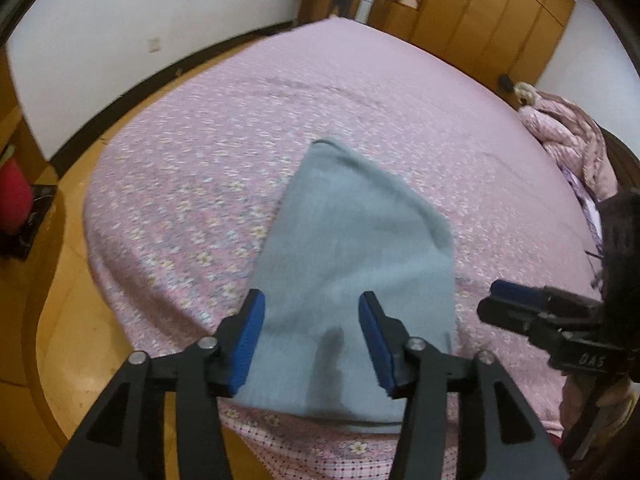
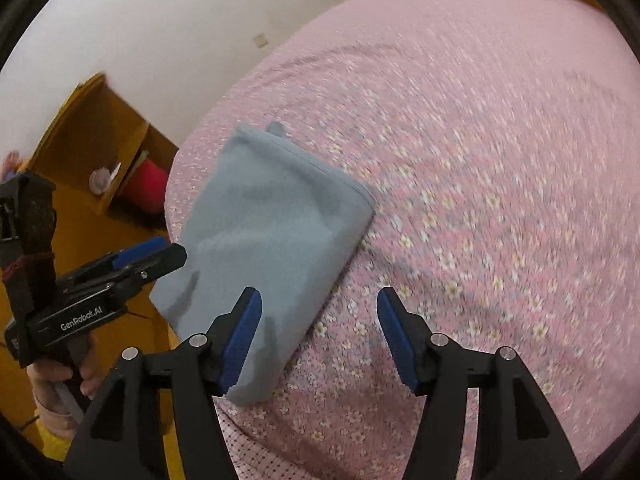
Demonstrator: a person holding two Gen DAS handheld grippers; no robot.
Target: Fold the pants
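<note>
The light blue pants (image 1: 344, 264) lie folded into a narrow flat stack near the front edge of the pink flowered bed (image 1: 280, 92). My left gripper (image 1: 311, 338) is open and empty, hovering above the near end of the stack. My right gripper (image 2: 319, 334) is open and empty, above the bed just right of the pants (image 2: 264, 232). The right gripper also shows at the right of the left wrist view (image 1: 520, 304). The left gripper shows at the left of the right wrist view (image 2: 148, 256).
A white wall (image 1: 140, 32) and wooden floor (image 1: 60, 320) lie left of the bed. A red object (image 1: 14, 196) sits on the floor there. Wooden wardrobes (image 1: 480, 12) stand behind the bed. A pink quilt (image 1: 568, 136) is piled at the bed's right side.
</note>
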